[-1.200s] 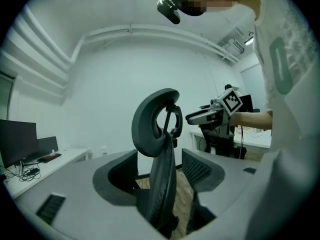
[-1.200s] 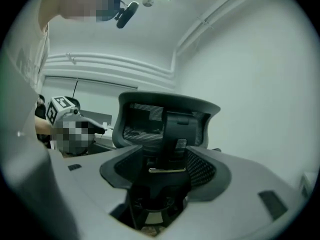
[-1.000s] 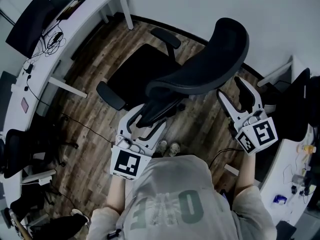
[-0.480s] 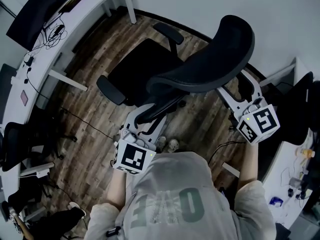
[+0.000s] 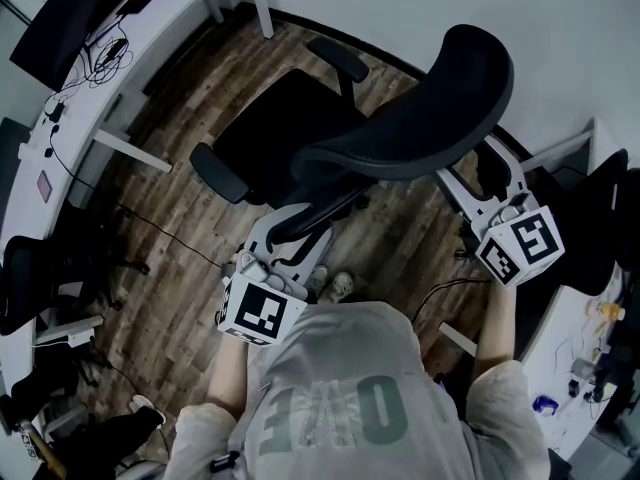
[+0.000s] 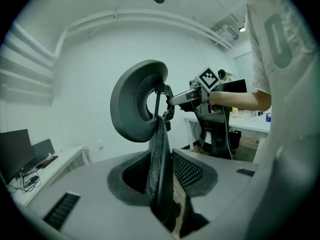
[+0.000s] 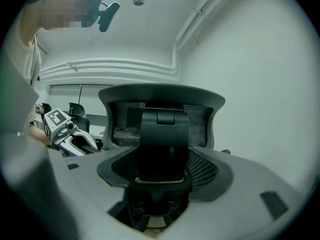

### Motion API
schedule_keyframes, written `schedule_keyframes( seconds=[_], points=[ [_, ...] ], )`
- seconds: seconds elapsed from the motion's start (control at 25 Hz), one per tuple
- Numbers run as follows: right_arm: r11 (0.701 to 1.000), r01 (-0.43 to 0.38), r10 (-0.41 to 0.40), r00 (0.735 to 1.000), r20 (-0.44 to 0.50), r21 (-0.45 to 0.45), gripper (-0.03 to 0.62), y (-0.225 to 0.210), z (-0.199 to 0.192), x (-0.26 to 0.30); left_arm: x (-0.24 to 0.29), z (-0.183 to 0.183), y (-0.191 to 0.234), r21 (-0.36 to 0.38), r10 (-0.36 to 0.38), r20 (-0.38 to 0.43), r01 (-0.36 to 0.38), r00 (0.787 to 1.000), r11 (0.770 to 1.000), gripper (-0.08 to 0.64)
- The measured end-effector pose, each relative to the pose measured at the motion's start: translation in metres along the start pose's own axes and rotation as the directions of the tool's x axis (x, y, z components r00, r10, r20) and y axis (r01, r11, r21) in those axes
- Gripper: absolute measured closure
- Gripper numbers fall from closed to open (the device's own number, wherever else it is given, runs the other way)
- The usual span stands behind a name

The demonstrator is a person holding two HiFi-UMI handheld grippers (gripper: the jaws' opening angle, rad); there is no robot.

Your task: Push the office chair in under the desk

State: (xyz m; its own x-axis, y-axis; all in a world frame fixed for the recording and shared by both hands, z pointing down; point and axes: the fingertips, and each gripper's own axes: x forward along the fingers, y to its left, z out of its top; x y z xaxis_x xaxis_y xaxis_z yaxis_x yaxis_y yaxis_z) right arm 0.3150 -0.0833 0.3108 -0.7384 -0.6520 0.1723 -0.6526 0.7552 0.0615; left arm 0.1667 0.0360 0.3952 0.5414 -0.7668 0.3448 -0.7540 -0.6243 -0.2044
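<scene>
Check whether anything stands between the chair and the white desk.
Nothing visible does: only bare wood floor lies between the chair and the desk. A thin cable lies on the floor, off to the side.

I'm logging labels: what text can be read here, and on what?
"O", "E": large letters on the shirt, upside down; the rest creased, unreadable.
Two marker cubes: square patterns, no words.
Office chair: no label readable.
Nothing else is legible.

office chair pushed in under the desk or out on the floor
Out: the office chair stands on open wood floor, its seat clear of the white desk.
</scene>
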Motion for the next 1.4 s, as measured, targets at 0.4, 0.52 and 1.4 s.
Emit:
schedule_keyframes(
  seconds=[0.4,0.52,1.4],
  points=[
    [1.0,-0.009,0.009,1.0,0.018,0.007,0.299,-0.003,0.003,0.002,0.005,0.008,0.003,-0.045,-0.039,0.02,0.04,0.999,0.998,0.413],
    [1.0,-0.006,0.006,1.0,0.02,0.006,0.299,-0.004,0.005,0.007,0.005,0.008,0.008,-0.054,-0.034,0.023,0.035,0.999,0.998,0.411],
    [1.0,-0.002,0.001,0.999,0.035,0.011,0.301,-0.005,0.023,0.136,0.017,-0.02,0.132,-0.12,0.001,0.04,0.004,0.999,0.993,0.394]
  ],
)
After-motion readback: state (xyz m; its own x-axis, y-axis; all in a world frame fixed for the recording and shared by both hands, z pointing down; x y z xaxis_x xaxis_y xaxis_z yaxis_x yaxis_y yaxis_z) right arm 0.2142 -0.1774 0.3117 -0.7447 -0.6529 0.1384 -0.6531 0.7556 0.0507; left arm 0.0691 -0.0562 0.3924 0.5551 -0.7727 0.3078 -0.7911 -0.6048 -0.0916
